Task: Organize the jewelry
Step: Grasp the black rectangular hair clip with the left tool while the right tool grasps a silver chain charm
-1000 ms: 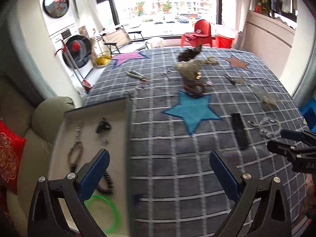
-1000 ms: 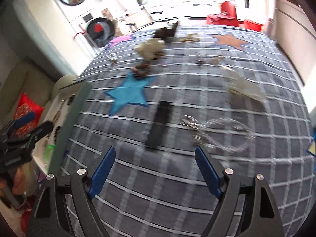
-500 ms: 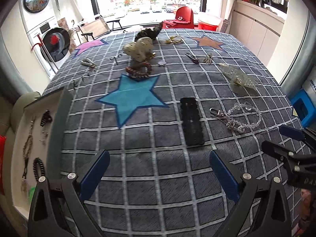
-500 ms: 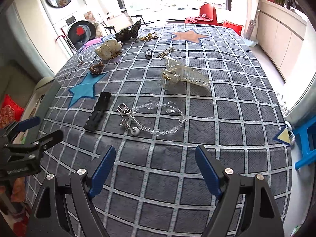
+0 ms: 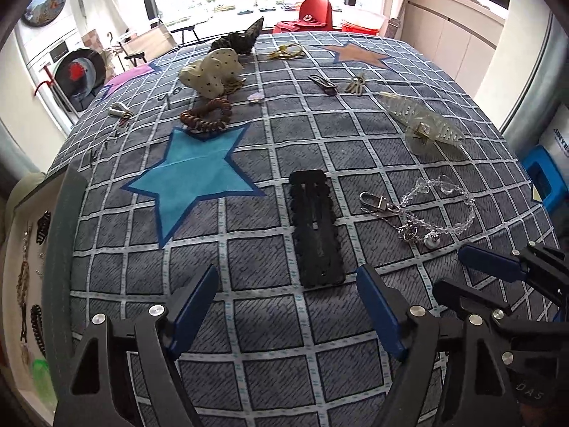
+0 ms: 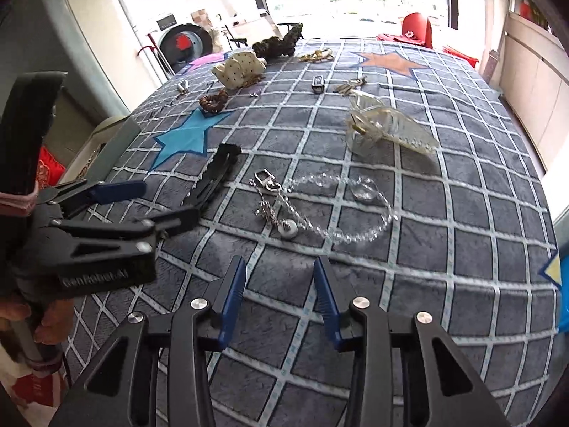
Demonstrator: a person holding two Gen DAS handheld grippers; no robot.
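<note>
Only the left wrist view shows the tray (image 5: pixel 60 249) at the bed's left edge, with chains lying in it. The black clip (image 5: pixel 316 229) lies flat just right of the blue star (image 5: pixel 193 178), its long axis running away from the left gripper (image 5: pixel 288 306); the bead chain (image 6: pixel 334 210) lies just right of the clip. Both left and right gripper (image 6: pixel 279 293) jaws are closing, nothing between them
</note>
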